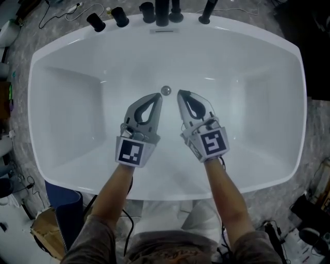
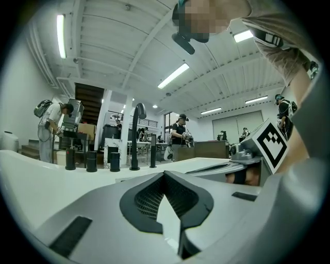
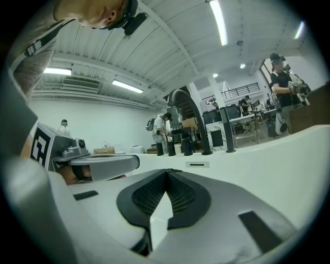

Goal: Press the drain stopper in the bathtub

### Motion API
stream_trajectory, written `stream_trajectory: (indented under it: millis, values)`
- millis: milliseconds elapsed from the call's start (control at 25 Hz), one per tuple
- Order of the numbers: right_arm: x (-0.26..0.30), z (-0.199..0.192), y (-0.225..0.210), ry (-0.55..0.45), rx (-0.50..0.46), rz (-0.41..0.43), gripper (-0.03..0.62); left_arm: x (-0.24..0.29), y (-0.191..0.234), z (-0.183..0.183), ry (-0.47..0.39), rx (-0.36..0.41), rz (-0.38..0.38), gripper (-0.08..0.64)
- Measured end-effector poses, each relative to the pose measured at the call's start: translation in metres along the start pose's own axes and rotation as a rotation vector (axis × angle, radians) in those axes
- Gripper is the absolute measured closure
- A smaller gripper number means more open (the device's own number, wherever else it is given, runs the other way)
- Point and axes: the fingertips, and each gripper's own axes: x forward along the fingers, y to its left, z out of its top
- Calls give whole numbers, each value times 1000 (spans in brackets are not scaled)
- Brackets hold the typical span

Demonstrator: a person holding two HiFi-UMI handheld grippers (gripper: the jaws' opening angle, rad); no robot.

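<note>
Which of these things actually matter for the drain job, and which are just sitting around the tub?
Part of the job:
- drain stopper
- bathtub
- left hand-held gripper, shut, holding nothing
- right hand-held gripper, shut, holding nothing

Just lying about:
- black tap fittings on the far rim
- cardboard box on the floor

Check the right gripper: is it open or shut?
Shut and empty: in its own view the right gripper has its jaws meeting at the tips, with nothing between them.

White bathtub [image 1: 247,41] on speckled floor [image 1: 315,134], drain stopper [image 1: 165,91] on its bottom, black taps [image 1: 162,11] along far rim
</note>
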Motion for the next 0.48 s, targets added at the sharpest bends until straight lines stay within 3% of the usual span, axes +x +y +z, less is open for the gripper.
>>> stream_trajectory:
  millis: [480]
  values:
    - [22, -80, -34, 0, 26, -9, 592, 36, -3, -77, -21, 18, -5, 555]
